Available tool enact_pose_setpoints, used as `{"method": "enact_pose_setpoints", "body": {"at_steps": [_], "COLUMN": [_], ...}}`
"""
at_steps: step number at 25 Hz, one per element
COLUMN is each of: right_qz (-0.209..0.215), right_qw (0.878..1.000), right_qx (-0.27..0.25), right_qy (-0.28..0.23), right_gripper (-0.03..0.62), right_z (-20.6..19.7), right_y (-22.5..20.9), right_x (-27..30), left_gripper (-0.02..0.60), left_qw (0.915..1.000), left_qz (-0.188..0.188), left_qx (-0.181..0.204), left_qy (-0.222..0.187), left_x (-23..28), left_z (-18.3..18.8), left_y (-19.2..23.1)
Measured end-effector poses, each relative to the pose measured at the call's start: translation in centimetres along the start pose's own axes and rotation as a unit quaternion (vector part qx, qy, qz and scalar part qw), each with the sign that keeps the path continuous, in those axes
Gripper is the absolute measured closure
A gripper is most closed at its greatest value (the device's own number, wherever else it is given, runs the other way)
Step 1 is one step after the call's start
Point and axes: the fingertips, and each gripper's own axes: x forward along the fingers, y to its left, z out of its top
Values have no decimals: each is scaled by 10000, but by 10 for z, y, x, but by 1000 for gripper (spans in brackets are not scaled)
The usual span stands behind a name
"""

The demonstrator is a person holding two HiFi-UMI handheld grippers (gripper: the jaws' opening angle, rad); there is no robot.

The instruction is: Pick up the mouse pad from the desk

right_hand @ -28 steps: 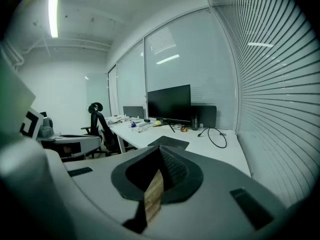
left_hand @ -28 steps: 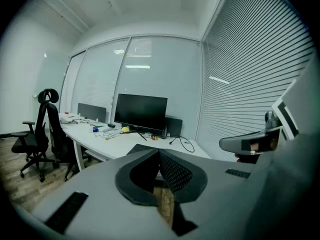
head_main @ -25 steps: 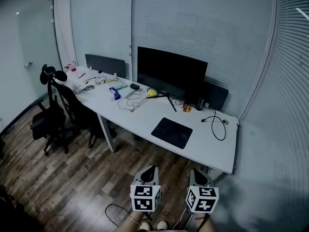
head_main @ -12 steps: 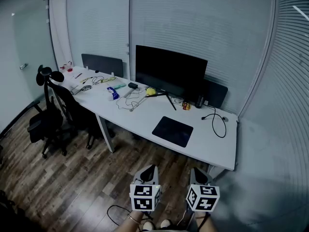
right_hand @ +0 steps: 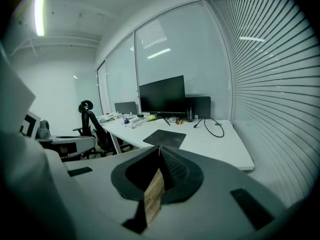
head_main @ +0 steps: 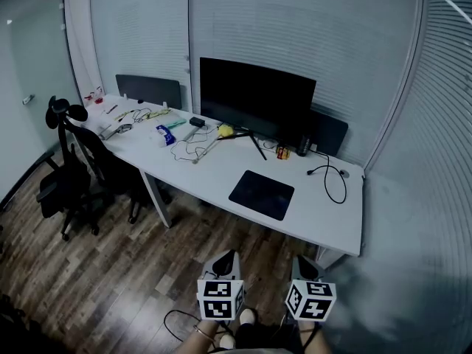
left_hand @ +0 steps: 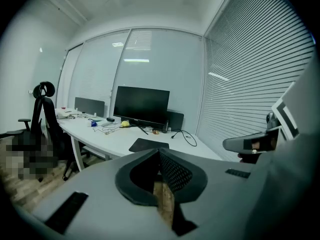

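Only our viewpoint shifts slightly; the mouse pad (head_main: 261, 195) stays untouched on the surface (head_main: 324, 216), well ahead of our left gripper (head_main: 229, 256) and right gripper (head_main: 301, 261), both closed and empty.

Head view looks steeply down from well back, with the desk (head_main: 310, 205) sitting mid-frame. Both gripper views ride lower, peeking over their own jaws at that same desk and monitor (head_main: 254, 98), nowhere near close.

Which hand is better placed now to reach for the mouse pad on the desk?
Right, by a small margin. The left tool and right tool are shut, short of the desk; the mouse pad lies ahead between them but looks nearer in the right gripper view.
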Motion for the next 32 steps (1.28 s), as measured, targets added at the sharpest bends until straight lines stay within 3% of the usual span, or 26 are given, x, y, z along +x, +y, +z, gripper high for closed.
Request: {"method": "enact_pose_setpoints", "body": {"at_steps": [15,32], "right_qz": [50,296], "right_qw": [10000,9993], "right_qx": [26,158], "right_qy": [-47,178], "right_gripper": [560,560], "right_z": [54,74], "right_y": [-37,-74], "right_x": [83,145], "left_gripper": [565,565], "left_qw": [9999,9992], "left_qz": [43,259], "left_qx": [130,246], "left_qy": [-39,200], "left_x": [94,159], "left_z": [43,61], "left_y": [5,-1]}}
